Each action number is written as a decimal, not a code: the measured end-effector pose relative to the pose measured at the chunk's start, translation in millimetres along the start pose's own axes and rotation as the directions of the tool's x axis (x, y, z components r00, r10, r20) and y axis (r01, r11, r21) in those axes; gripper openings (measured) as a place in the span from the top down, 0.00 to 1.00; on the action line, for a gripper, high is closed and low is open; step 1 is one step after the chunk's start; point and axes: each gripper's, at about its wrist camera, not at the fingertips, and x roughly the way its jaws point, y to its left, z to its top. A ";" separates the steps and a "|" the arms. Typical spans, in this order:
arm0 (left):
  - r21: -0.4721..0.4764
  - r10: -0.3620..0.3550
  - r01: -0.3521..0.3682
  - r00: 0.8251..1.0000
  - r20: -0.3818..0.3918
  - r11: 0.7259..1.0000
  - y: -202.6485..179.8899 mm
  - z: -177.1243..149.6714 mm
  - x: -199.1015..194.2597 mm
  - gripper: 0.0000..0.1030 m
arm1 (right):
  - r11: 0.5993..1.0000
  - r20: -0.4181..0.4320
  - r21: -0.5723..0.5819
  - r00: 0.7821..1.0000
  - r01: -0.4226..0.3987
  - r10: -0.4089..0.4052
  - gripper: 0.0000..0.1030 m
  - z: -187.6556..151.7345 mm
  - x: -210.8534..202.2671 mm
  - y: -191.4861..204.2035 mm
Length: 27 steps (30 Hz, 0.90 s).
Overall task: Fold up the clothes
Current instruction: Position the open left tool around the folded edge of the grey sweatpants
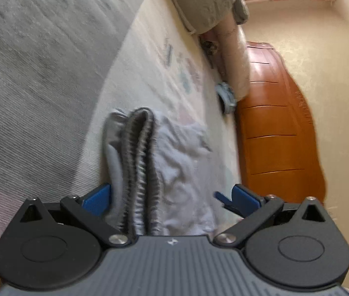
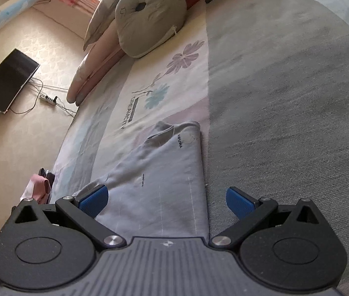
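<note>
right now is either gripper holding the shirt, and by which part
Neither holds it. The left gripper is open, with the light grey shirt's ribbed hem lying between its jaws, unpinched. The right gripper is open over the shirt's flat body.

Grey cushion point(image 2: 149, 17), TV point(image 2: 8, 80), wooden dresser point(image 1: 278, 128)

A home bedroom — a bed point(image 2: 273, 79) with a pillow point(image 2: 149, 19) on it, a wooden dresser point(image 1: 278, 133) beside it.
</note>
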 end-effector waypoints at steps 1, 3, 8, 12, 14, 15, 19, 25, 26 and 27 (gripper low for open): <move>0.003 0.007 -0.007 1.000 0.000 1.000 -0.9 -0.2 1.7 0.01 | 1.000 -0.003 -0.008 1.000 0.000 0.000 0.00 -1.2 0.9 1.7; 0.024 0.040 -0.040 0.999 -0.001 0.999 -6.0 -2.1 3.6 0.01 | 0.999 -0.011 -0.036 1.000 0.005 -0.005 0.00 -2.6 2.4 9.3; 0.088 0.135 -0.140 0.989 0.064 0.986 -20.9 -2.3 -9.2 0.01 | 0.978 -0.040 -0.207 0.999 0.006 -0.014 0.00 -5.5 12.1 55.5; 0.058 0.073 -0.080 0.991 0.116 0.995 -15.6 4.3 -17.2 0.01 | 0.925 -0.091 -0.379 0.996 -0.023 -0.012 0.00 -15.4 37.4 102.1; 0.049 0.086 -0.091 0.992 0.096 0.995 -7.8 8.5 -9.4 0.01 | 0.915 -0.114 -0.401 0.993 -0.042 -0.004 0.00 -21.4 50.7 114.7; 0.036 0.105 -0.109 0.990 0.091 0.993 -3.9 10.9 -4.1 0.01 | 0.913 -0.125 -0.405 0.992 -0.051 0.000 0.00 -24.3 56.7 120.0; 0.007 0.063 -0.064 0.996 0.055 0.998 0.3 18.1 3.5 0.01 | 0.914 -0.140 -0.400 0.990 -0.069 0.013 0.00 -32.9 60.4 128.8; 0.012 0.032 -0.032 0.998 -0.051 0.999 -1.3 7.1 16.6 0.01 | 0.926 -0.119 -0.375 0.993 -0.029 -0.017 0.00 -34.7 48.0 123.0; 0.021 0.032 -0.031 0.998 -0.059 0.999 -2.0 5.9 18.0 0.01 | 0.929 -0.116 -0.370 0.993 -0.028 -0.017 0.00 -34.5 47.0 121.8; 0.032 0.036 -0.035 0.998 -0.059 0.999 -3.7 6.2 20.5 0.01 | 0.931 -0.113 -0.365 0.993 -0.026 -0.016 0.00 -34.4 46.0 120.6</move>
